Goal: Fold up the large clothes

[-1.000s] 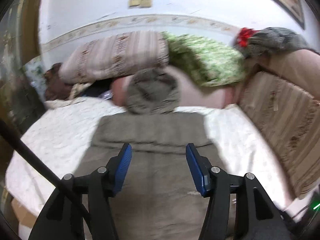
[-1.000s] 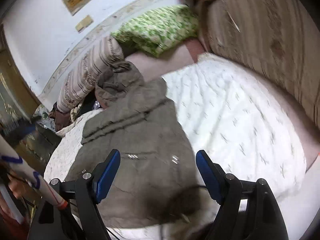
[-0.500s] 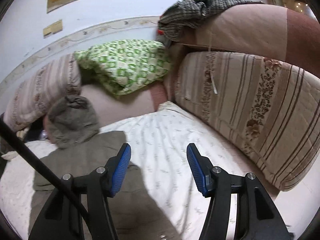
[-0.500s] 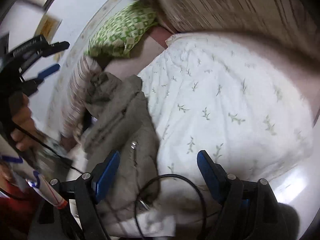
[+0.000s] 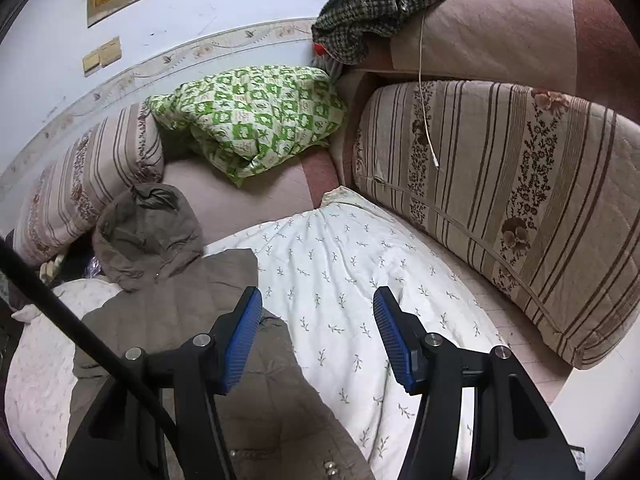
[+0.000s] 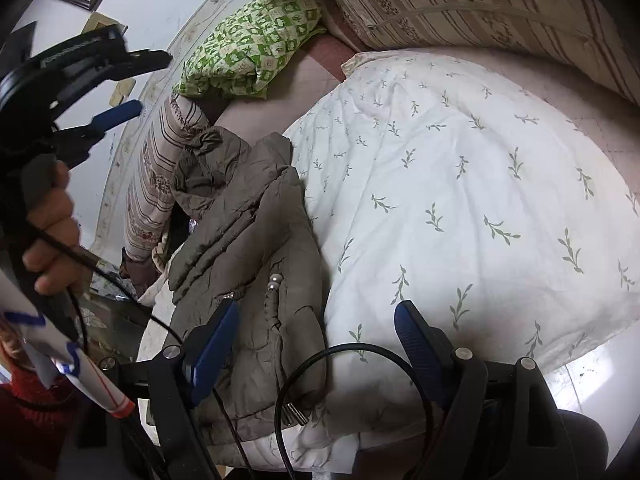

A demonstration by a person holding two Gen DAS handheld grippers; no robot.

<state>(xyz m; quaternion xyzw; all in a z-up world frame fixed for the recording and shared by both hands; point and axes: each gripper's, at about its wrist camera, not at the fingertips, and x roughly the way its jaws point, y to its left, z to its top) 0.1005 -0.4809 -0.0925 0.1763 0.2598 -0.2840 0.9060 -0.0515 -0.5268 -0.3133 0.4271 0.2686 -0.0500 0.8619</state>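
A grey-brown hooded padded coat (image 5: pixel 172 312) lies folded lengthwise on the white leaf-print quilt (image 5: pixel 352 280), hood toward the pillows. It also shows in the right wrist view (image 6: pixel 256 248), with metal cord ends near its hem. My left gripper (image 5: pixel 316 336) is open and empty, held above the coat's right edge and the quilt. My right gripper (image 6: pixel 316 352) is open and empty, low over the coat's hem at the near bed edge. The left gripper (image 6: pixel 132 82) also shows in the right wrist view, held up in a hand.
A green patterned pillow (image 5: pixel 256 120) and a striped pillow (image 5: pixel 84 176) lie at the head. A long striped cushion (image 5: pixel 508 184) lines the right side, with a checked cloth (image 5: pixel 380 4) above it. A black cable (image 6: pixel 352 392) loops in front of my right gripper.
Both grippers have swung right: the left view moved from the coat's middle to its right edge and the quilt. The right gripper dropped lower toward the coat's hem. The coat looks narrower now.
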